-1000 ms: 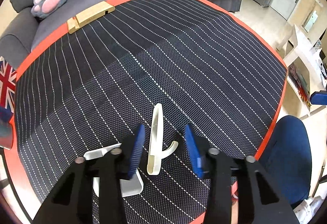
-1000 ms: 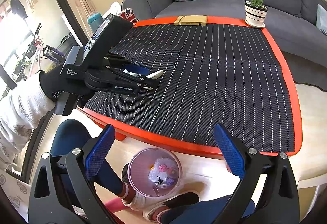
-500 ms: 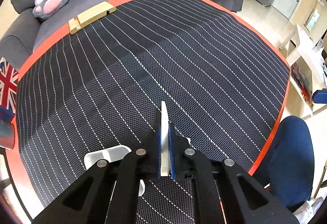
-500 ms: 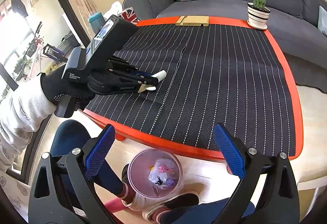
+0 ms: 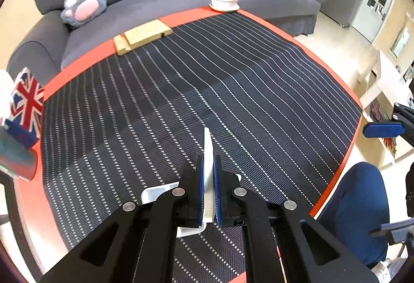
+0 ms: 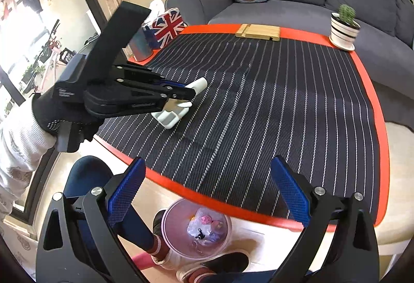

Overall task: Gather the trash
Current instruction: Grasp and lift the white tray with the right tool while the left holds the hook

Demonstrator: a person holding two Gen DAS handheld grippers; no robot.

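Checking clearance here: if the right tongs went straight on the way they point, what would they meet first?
Probably the table's near orange edge and the striped mat just beyond it. The open right tongs point down across that edge, nothing between them. The bin sits lower, under the line, though depth is unclear.

White hook point(image 5: 207, 151) base hidden between pads; bin point(image 6: 196, 228) contents indistinct.

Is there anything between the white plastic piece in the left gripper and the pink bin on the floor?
Nothing visible. The white plastic piece is clamped in the left gripper; the pink bin sits open-topped beyond the table edge.
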